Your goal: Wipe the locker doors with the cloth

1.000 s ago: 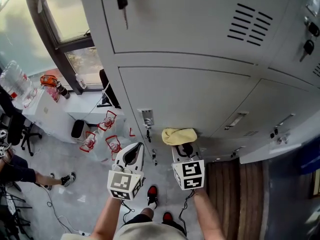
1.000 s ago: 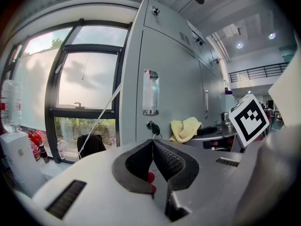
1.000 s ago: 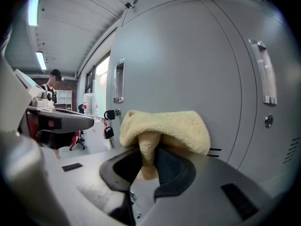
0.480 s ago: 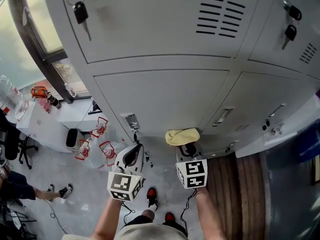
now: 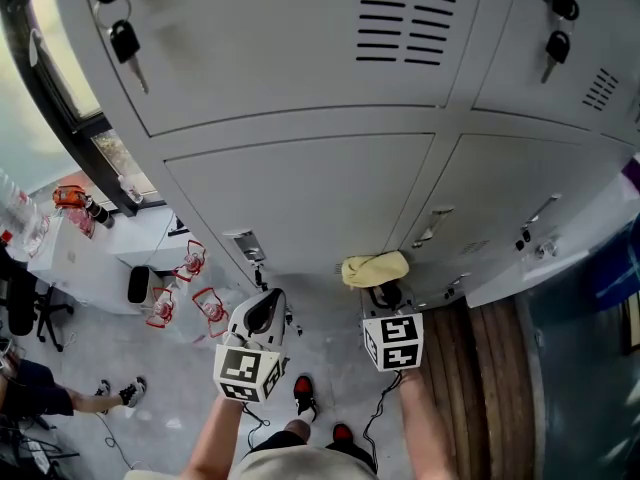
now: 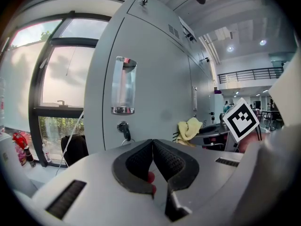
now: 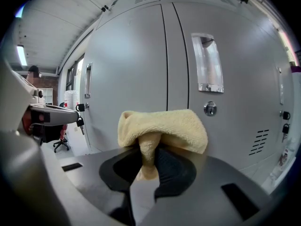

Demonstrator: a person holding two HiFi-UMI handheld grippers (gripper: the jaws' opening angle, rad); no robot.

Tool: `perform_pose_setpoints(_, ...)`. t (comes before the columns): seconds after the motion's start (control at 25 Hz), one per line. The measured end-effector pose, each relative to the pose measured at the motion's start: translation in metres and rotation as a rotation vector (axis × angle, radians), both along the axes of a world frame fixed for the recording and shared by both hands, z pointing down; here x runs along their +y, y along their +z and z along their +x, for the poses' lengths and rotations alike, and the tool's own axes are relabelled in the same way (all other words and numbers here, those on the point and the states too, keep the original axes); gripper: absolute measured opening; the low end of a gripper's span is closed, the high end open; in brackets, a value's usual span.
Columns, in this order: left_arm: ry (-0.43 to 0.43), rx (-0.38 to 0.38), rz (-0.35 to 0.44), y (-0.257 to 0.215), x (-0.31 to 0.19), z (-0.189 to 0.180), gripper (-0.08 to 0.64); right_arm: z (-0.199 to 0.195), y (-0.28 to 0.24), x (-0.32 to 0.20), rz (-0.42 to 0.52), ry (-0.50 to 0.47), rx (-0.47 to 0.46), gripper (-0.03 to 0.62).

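**Cloth nears edge of lower locker door**

Head view: the yellow cloth (image 5: 375,268), pinched in the right gripper (image 5: 379,286), has slid rightward over the past second. It now sits at the bottom right corner of the lower locker door (image 5: 300,188), by the seam with its neighbour, which suggests a wiping pass close to finishing that door. Both forearms reach forward and down, and the left gripper (image 5: 262,313) hangs beside, off the door.

Left gripper view: jaws pressed together on nothing.

Right gripper view: jaws clamp a fold of cloth; whether it touches the door cannot be told.

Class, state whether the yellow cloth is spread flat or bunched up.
Bunched: the cloth is gathered into a wad, pinched in the right tongs.
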State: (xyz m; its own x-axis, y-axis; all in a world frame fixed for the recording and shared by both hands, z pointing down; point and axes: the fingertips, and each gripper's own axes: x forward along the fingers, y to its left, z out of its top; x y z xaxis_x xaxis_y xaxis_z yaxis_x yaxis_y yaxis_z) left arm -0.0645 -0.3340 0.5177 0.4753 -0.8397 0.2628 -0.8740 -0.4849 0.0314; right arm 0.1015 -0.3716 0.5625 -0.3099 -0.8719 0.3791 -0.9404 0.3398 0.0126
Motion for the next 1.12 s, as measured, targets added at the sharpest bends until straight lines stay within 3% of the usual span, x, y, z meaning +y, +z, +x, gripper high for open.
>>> perform_pose_setpoints(0.32, -0.005, 0.005, 0.011, -0.006, 0.005, -0.002, 0.023, -0.002, -0.003, 0.007, 0.005, 0.004, 0.010, 0.077)
perform_pose_setpoints(0.6, -0.019, 0.011, 0.047, -0.022, 0.021, -0.001, 0.023, 0.000, -0.031, 0.030, 0.067, -0.001, 0.000, 0.077)
perform_pose_setpoints(1.12, -0.082, 0.010, 0.141, -0.062, 0.097, -0.003, 0.023, 0.011, -0.084, 0.114, 0.184, -0.045, 0.001, 0.077)
